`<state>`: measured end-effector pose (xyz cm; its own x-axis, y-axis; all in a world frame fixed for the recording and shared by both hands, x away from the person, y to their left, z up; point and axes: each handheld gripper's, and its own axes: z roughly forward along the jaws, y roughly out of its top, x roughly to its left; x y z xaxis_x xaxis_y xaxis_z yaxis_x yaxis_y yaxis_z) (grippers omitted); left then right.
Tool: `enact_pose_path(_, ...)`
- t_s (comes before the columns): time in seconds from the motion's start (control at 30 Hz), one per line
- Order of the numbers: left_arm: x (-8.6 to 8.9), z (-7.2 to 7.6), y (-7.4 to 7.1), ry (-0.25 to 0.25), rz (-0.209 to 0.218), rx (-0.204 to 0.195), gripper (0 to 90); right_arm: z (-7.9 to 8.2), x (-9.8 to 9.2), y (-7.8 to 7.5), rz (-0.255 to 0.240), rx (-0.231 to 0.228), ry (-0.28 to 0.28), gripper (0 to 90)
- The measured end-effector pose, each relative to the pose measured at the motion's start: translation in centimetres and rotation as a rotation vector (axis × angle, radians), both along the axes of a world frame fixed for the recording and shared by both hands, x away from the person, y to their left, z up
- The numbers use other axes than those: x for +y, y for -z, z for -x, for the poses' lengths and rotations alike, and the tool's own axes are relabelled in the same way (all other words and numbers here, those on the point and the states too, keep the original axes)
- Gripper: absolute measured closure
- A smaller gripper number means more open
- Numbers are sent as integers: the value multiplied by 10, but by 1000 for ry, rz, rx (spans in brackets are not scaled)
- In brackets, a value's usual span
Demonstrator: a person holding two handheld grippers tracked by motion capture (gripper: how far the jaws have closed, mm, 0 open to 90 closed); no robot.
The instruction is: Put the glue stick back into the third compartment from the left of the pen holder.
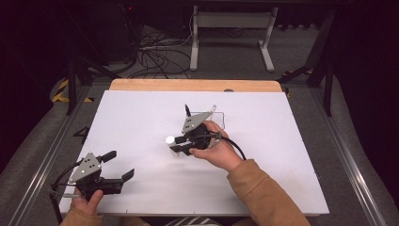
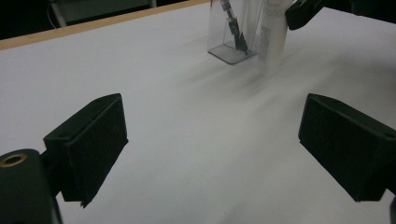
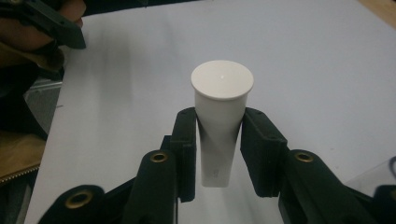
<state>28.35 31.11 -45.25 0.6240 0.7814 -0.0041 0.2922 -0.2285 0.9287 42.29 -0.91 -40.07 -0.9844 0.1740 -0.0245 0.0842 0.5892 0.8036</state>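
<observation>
A white tube [image 1: 170,140] with a flat round cap stands upright just above the white table top [image 1: 136,117], near its middle. My right gripper [image 1: 178,144] is shut on the tube's body; the right gripper view shows both pads pressing the tube [image 3: 220,116] below its cap, within the right gripper [image 3: 219,140]. My left gripper [image 1: 121,165] rests at the front left, open, with nothing between its jaws. The left gripper [image 2: 212,144] looks across the table at the tube [image 2: 272,37].
A clear plastic holder [image 1: 217,118] stands just behind my right hand. In the left gripper view, the holder [image 2: 232,32] has a dark pen-like item inside. A wooden strip [image 1: 195,84] runs along the table's far edge. Cables and a white frame lie on the floor beyond.
</observation>
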Motion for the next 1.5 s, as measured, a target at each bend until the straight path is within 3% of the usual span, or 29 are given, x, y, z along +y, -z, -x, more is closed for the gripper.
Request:
enact_pose_path(0.47,-1,-1,1,-3,7,5,87,7,-27,-26,-125,-26,77,675)
enact_pose_path(1.1,-1,-2,1,-7,8,4,87,6,-70,-46,-216,-79,245,673)
enact_pose_path(1.27,-2,-2,1,-5,6,5,87,5,-81,-48,-229,-115,293,673)
enact_pose_path(1.5,-2,-1,1,-8,8,3,87,1,-95,-48,-253,-124,365,673)
